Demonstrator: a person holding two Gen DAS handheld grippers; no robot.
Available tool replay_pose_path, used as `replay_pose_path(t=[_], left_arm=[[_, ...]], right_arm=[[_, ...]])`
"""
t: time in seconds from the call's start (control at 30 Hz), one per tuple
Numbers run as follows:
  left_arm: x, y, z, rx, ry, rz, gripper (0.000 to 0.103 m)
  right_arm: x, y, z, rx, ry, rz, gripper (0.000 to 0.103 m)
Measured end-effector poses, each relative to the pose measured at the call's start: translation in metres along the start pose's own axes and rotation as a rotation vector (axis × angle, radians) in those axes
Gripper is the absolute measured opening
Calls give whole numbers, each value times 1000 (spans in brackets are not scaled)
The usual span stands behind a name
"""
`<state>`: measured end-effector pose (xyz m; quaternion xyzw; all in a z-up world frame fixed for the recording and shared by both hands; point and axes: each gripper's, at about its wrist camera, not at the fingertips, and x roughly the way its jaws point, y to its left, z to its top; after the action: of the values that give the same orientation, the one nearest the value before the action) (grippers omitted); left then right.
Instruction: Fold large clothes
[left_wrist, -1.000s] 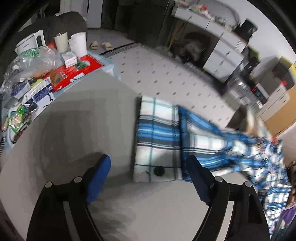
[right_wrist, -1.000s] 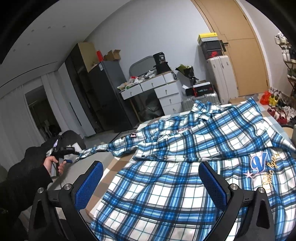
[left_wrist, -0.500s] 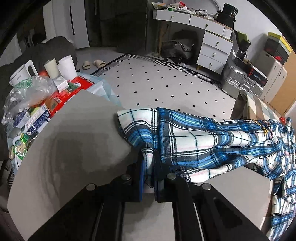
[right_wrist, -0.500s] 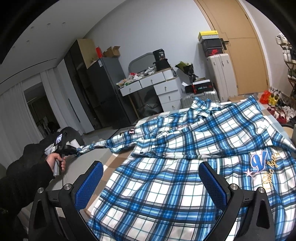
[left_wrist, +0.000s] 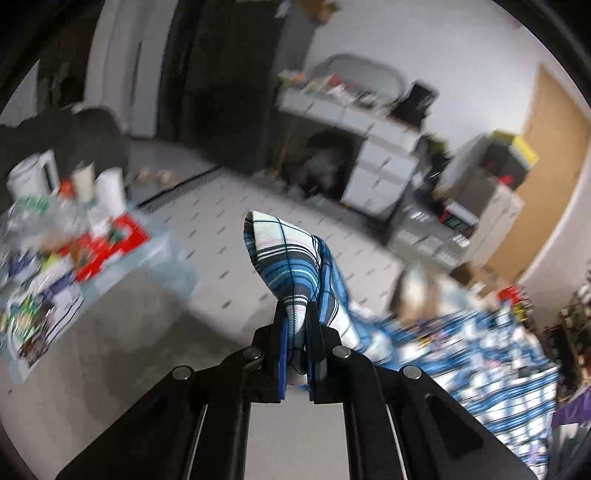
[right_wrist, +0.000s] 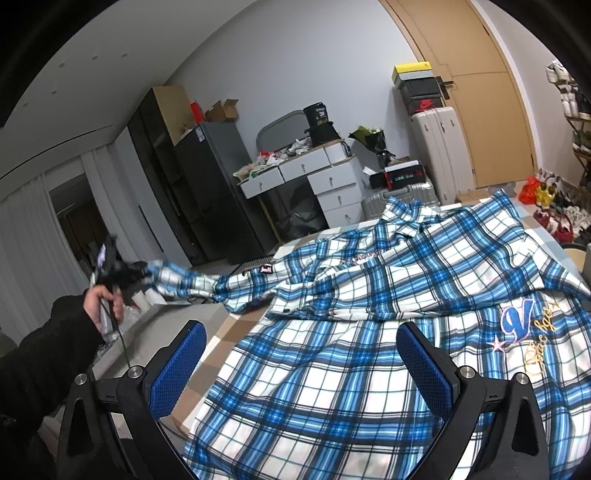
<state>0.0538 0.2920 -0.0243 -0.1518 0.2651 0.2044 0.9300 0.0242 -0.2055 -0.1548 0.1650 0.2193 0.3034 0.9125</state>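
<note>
Cluttered bedroom/living space: white drawer desk (right_wrist: 314, 181), dark fridge (right_wrist: 210, 188), suitcase (right_wrist: 436, 147) by a wooden door (right_wrist: 484, 110). Work surface is a grey table (left_wrist: 122, 354); landmark for everything below is the plaid shirt (right_wrist: 388, 295), blue/white check, spread across it.

Key relation: the shirt's sleeve (right_wrist: 236, 284) runs out from the shirt body toward the left hand (right_wrist: 101, 301), long axis roughly along the table edge, away from the embroidered V patch (right_wrist: 517, 319). The cuff end (left_wrist: 284, 254) is off the table, sleeve drawn out into a near-straight line back to the shoulder.

Left gripper (left_wrist: 297, 336): jaws pressed together, pinching the cuff, which sticks up past the fingertips. Left wrist view is motion-blurred. It owns the sleeve; it's at the far sleeve end from the shirt body.

Right gripper (right_wrist: 299, 363): jaws spread wide, nothing between them, hovering above the shirt's lower panel on the near side of the V patch. Whether it touches the cloth I can't tell.

Judgement: next move is carrying the cuff back over the shirt body toward the collar line to fold the sleeve in. Left does the travel; right is better placed to pin the body.

Containers: beyond the cuff end, at the table's far corner, a white kettle (left_wrist: 33, 173) and paper cups (left_wrist: 110, 192) stand amid packets; contents not visible. Shoe boxes (right_wrist: 417, 88) stacked on the suitcase, closed.
</note>
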Motion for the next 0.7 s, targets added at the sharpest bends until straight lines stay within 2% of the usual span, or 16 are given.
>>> replay_pose_path(t=[0.1, 0.23, 0.4, 0.47, 0.5, 0.57, 0.7], left_arm=[[-22, -42, 19, 20, -41, -94, 3], [-58, -127, 39, 72, -78, -254, 3], [-82, -246, 42, 159, -27, -444, 3], [-92, -311, 26, 255, -20, -508, 3], [-93, -331, 18, 288, -11, -534, 3], [-91, -387, -10, 364, 34, -584, 3], [-58, -477, -86, 472, 196, -664, 3]], right_arm=[[-4, 0, 1, 1, -11, -2, 103], [-8, -8, 4, 33, -27, -41, 103], [-18, -35, 10, 144, -43, -150, 103], [-25, -52, 12, 199, -49, -218, 103], [-28, -62, 13, 231, -50, -251, 103], [-35, -83, 14, 296, -50, -306, 103], [-53, -123, 13, 420, -68, -407, 103]])
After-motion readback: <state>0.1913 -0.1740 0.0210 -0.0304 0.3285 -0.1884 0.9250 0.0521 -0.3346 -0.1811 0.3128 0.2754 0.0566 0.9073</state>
